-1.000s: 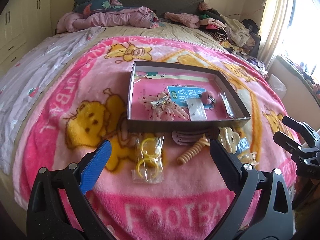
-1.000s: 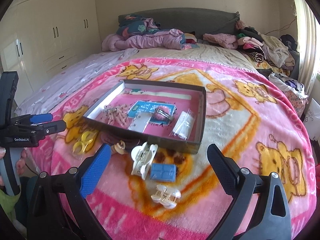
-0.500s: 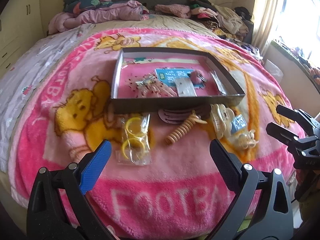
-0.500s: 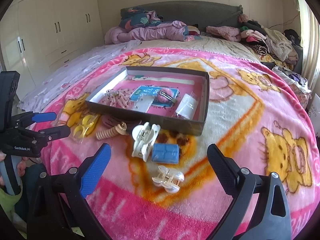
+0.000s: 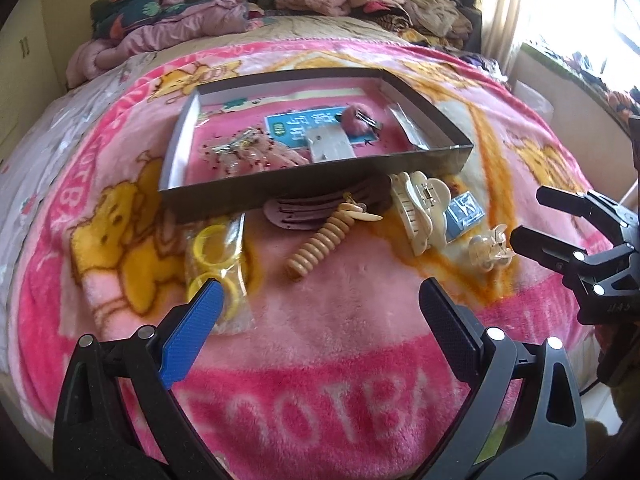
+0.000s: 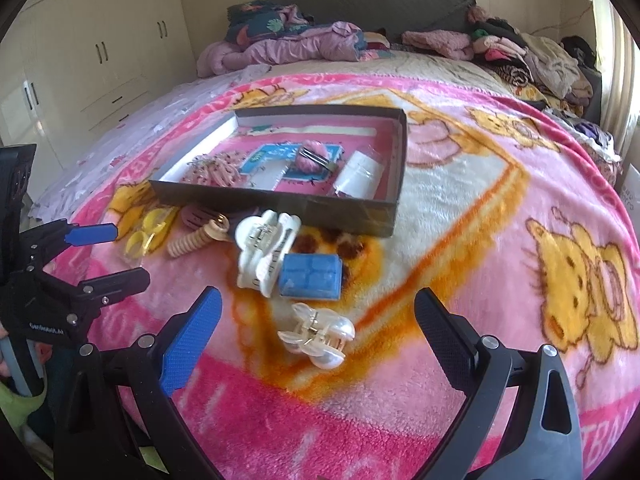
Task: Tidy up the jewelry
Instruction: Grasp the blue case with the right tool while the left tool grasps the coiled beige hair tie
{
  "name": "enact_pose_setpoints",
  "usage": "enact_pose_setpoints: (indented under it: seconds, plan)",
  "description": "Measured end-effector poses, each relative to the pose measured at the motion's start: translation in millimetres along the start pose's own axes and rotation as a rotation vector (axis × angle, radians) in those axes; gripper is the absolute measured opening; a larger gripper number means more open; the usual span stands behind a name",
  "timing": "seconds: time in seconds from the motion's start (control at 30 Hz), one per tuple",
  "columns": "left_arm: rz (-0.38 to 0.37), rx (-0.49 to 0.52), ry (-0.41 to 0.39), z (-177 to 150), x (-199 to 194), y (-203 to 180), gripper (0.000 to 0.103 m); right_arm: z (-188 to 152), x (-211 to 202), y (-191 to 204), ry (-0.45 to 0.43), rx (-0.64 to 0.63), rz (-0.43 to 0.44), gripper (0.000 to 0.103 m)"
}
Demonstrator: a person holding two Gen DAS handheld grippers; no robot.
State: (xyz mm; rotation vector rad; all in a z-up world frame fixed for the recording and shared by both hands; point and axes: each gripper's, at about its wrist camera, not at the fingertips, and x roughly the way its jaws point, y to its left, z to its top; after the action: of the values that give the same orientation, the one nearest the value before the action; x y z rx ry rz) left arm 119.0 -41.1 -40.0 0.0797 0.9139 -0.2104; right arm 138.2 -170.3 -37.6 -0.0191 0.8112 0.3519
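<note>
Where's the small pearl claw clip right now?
On the blanket, the small pearl claw clip lies just below the blue block, centred ahead of the right hand-held gripper.

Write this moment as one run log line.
left gripper: open, empty | right gripper: open, above pearl claw clip | tray: partly filled

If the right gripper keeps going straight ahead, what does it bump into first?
Probably the small pearl claw clip, lying right between the open right gripper fingers' line; the blue box comes after. Depth is uncertain.

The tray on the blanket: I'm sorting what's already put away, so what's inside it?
Inside the tray: a pink beaded bundle, a blue card, a pink pompom clip and a clear packet. The near wall hides part of the floor.
</note>
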Motion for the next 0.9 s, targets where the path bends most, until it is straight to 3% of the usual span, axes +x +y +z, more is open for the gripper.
enact_pose_setpoints:
  seconds: [0.23,0.4,0.73,0.8,0.9]
  plan:
    - [-0.002,0.043,0.039,13,24,-3,0.071,4,24,-6,0.044,0.025,-0.027,0.094]
    - [-0.026,0.039,0.070,20,37,1,0.050,11,45,-5,0.087,0.012,-0.031,0.080]
    - [-0.038,0.041,0.108,25,53,3,0.048,15,73,1,0.151,0.009,-0.013,0.058]
    - [-0.044,0.042,0.118,26,57,3,0.041,16,73,1,0.152,0.004,-0.006,0.046]
    - [-0.051,0.048,0.127,26,61,0,0.039,17,73,1,0.151,-0.010,-0.004,0.043]
